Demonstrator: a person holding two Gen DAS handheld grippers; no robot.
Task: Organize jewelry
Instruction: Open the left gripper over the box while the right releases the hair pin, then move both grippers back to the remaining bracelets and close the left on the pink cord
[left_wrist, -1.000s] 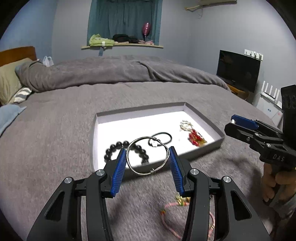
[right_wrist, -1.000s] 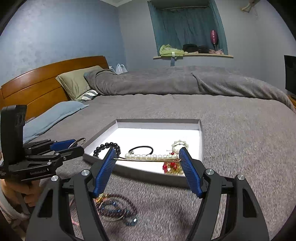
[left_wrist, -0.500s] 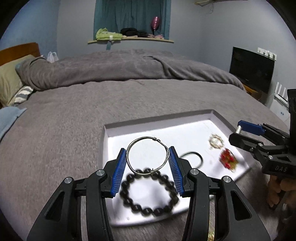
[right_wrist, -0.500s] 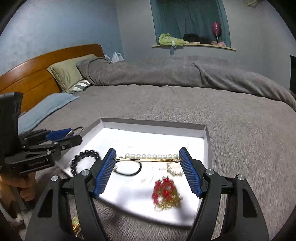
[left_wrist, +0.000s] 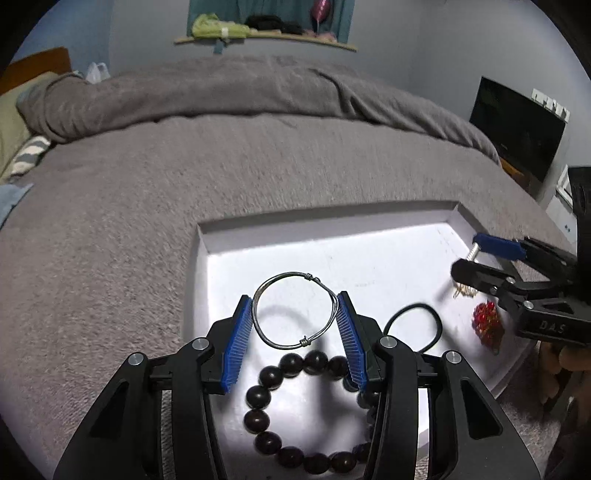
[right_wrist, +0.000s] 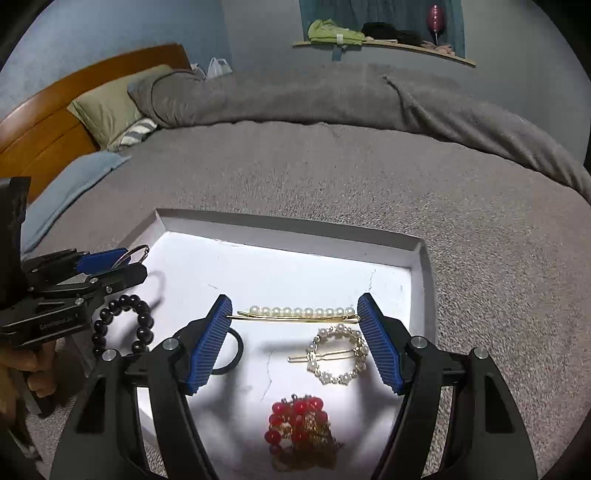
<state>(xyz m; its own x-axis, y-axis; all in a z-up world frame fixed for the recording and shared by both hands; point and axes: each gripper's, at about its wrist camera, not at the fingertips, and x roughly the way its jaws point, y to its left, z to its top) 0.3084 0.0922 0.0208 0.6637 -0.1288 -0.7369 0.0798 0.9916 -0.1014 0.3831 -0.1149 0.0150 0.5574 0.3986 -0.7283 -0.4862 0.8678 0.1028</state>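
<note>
Silver wire bangle (left_wrist: 294, 310) in the left gripper (left_wrist: 294, 325) and pearl hairpin (right_wrist: 295, 314) in the right gripper (right_wrist: 293, 338) are hanging, jaws clamping each, over the white tray (right_wrist: 288, 229), probably awaiting lowering and release.

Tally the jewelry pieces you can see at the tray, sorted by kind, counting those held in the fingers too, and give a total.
Bracelets: 2, bead bracelet, wire bangle
Hair clips: 2, pearl pin, pearl ring clip
Hair ties: 1, black tie
Red bead cluster pieces: 1, red cluster
Total: 6
</note>
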